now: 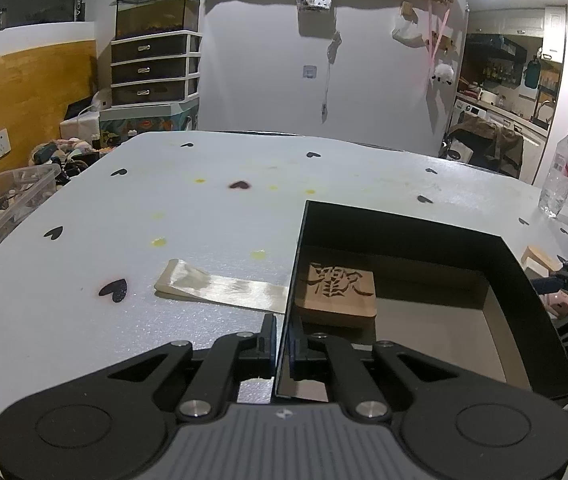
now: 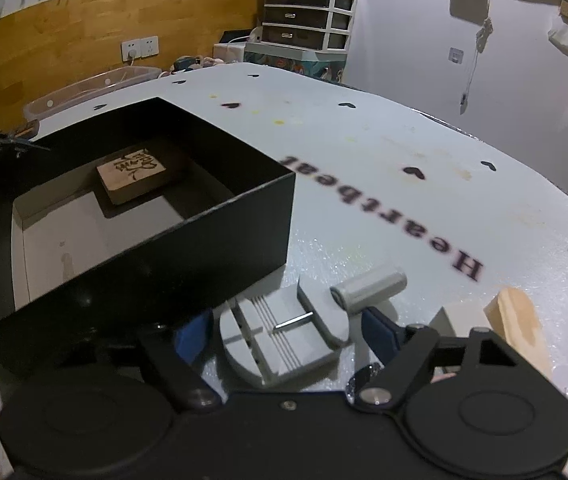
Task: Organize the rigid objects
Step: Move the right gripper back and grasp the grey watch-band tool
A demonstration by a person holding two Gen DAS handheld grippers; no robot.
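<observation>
A black open box (image 1: 404, 224) sits on the white table; it also shows in the right wrist view (image 2: 212, 216). Inside lies a carved wooden block (image 1: 338, 292) (image 2: 132, 174). My left gripper (image 1: 282, 344) is shut on the box's near left wall, one finger outside and one inside. My right gripper (image 2: 284, 330) is open, its blue pads either side of a grey watch-link tool (image 2: 284, 332) with a grey cylinder handle (image 2: 370, 290), which rests on the table beside the box. A flat pale wooden strip (image 1: 220, 288) lies left of the box.
A wooden wedge (image 2: 518, 328) and a white block (image 2: 458, 320) lie right of the grey tool. A water bottle (image 1: 560, 172) stands at the far right edge. A clear plastic bin (image 1: 8, 200) sits off the table's left side. The white table (image 1: 204, 200) has heart marks.
</observation>
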